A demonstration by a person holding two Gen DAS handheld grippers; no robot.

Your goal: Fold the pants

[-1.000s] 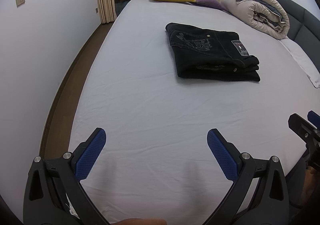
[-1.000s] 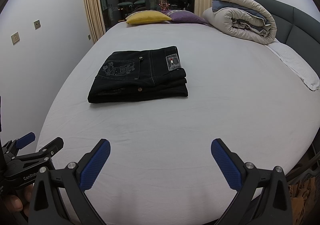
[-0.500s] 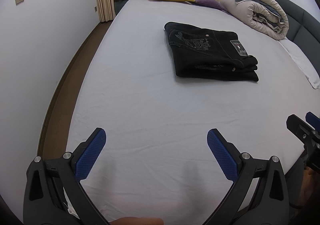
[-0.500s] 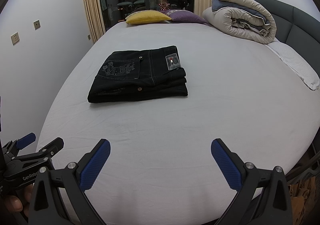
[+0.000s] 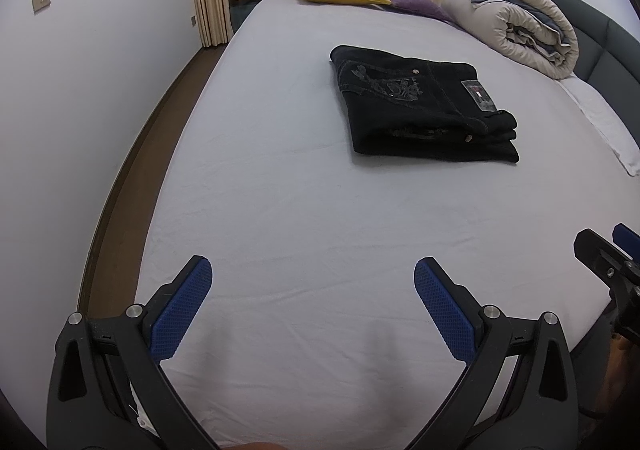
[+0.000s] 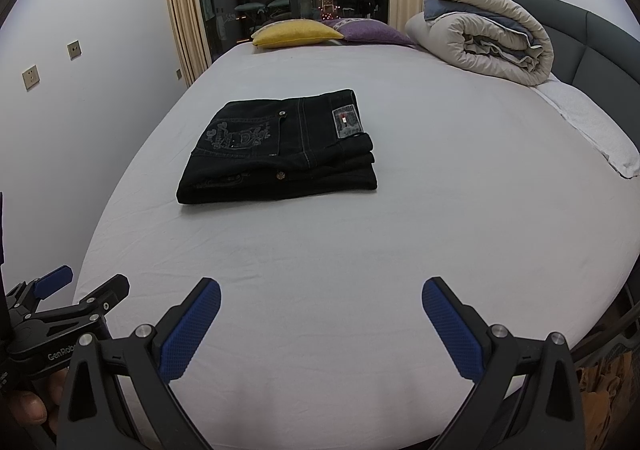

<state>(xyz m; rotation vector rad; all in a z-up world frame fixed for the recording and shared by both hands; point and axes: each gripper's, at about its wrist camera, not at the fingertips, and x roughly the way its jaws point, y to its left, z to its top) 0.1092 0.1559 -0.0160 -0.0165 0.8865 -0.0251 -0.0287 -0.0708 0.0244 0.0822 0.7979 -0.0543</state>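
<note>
One bed (image 6: pixel 400 250) fills both views; black pants (image 6: pixel 280 153) lie mid-sheet, already a compact stacked rectangle — folding looks done. Left gripper (image 5: pixel 312 290) and right gripper (image 6: pixel 320 310) hang near the bed's edge, fingers spread wide, holding nothing, well apart from the pants — next: at most square up the edges.

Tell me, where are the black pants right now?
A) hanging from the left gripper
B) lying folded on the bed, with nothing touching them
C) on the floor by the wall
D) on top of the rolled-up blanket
B: the black pants lie as a neat folded stack on the bed, while the left gripper and the right gripper are both open and empty, well short of them.
</note>
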